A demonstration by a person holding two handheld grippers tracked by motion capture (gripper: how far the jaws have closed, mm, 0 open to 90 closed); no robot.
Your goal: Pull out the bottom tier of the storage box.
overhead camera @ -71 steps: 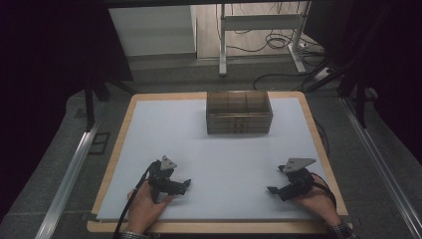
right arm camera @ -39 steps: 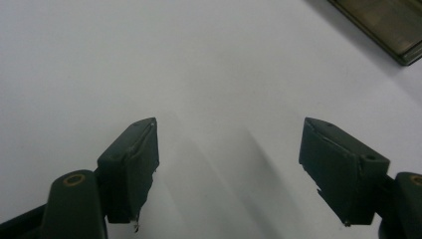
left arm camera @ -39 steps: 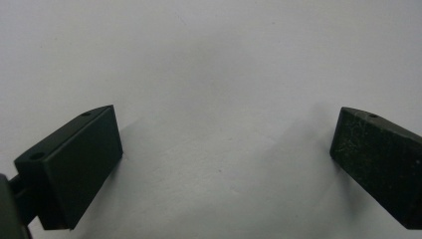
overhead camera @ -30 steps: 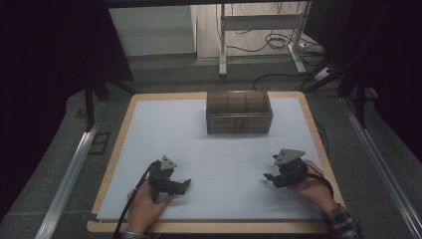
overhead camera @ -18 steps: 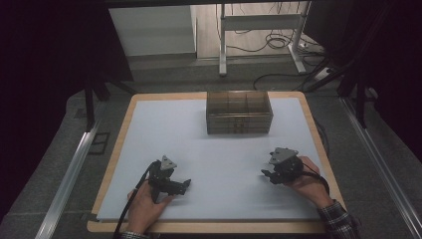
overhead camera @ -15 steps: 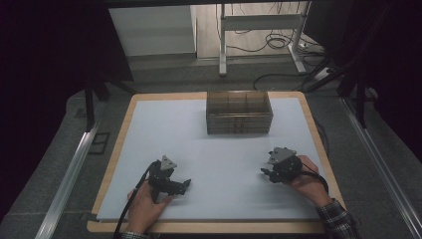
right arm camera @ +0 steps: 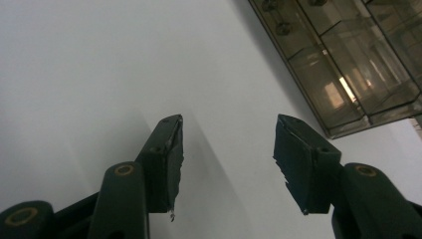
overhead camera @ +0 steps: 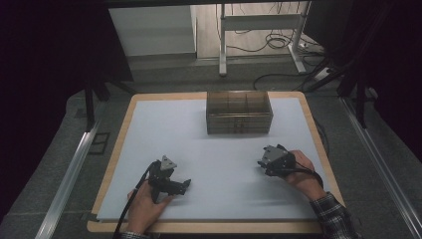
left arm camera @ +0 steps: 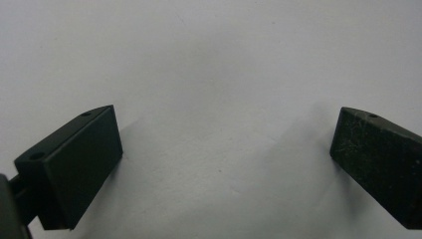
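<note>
High view: left gripper (overhead camera: 185, 185) low on white mat (overhead camera: 164, 129), right gripper (overhead camera: 261, 164) near smoked box (overhead camera: 239, 112) w/ dividers. Left gripper view: jaws wide apart, nothing btwn. Right gripper view: jaws just been closing, half apart, empty, box (right arm camera: 348, 64) up right.

each gripper is black with a grey three-cornered plate on top. left gripper (overhead camera: 186, 185): a black cable trails from its rear; blocky matt jaws with small screw holes. right gripper (overhead camera: 261, 164): brass-coloured pivot rivets, worn pad edges. right sleeve (overhead camera: 333, 219): dark plaid.
</note>
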